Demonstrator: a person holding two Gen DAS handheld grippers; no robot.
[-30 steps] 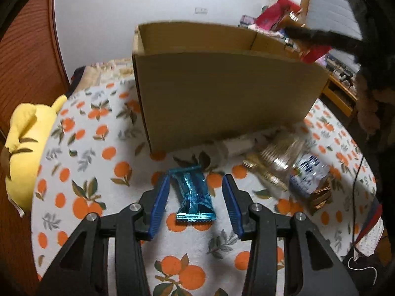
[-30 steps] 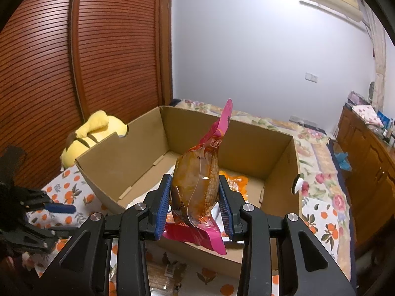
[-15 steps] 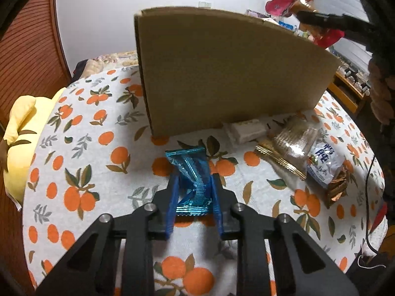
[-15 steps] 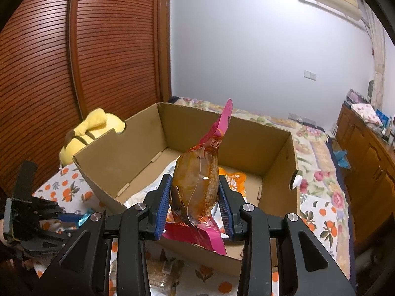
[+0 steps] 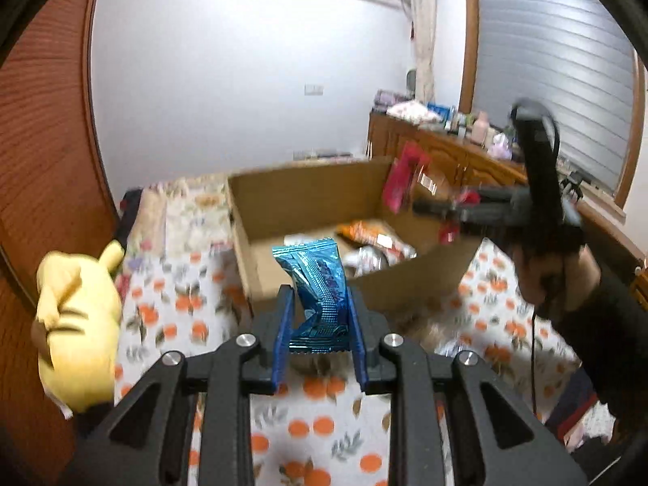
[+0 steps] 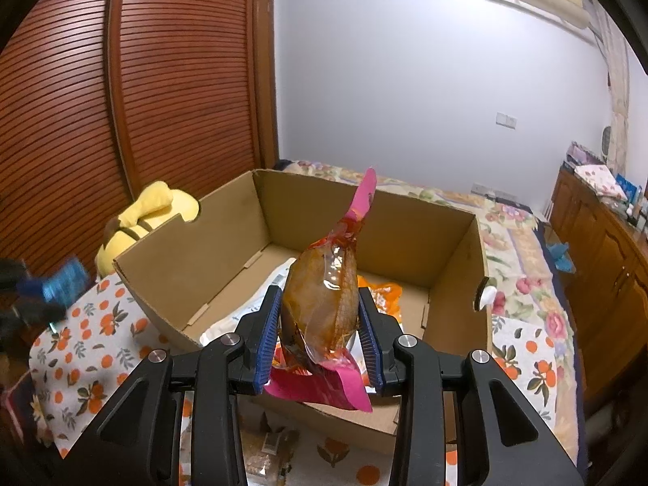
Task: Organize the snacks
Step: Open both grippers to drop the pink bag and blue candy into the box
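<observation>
My left gripper [image 5: 320, 324] is shut on a blue foil snack packet [image 5: 318, 291] and holds it upright in the air, in front of the near left corner of an open cardboard box [image 5: 312, 194]. My right gripper [image 6: 320, 324] is shut on a clear pink-edged snack bag [image 6: 324, 295] with a brown bun inside, held above the box [image 6: 227, 251] near its front wall. Several snack packets [image 5: 372, 243] lie on the box floor. The right gripper also shows in the left wrist view [image 5: 429, 206], and the left gripper shows blurred in the right wrist view [image 6: 56, 283].
The box stands on a cloth with orange fruit print [image 5: 170, 316]. A yellow plush toy [image 5: 77, 316] lies at the left of the table. More packets [image 6: 267, 457] lie on the cloth in front of the box. A wooden cabinet [image 6: 599, 243] stands at the right.
My left gripper closed on the blue packet and lifted it off the cloth, up to the box's rim height. My right gripper stayed over the box with its bag.
</observation>
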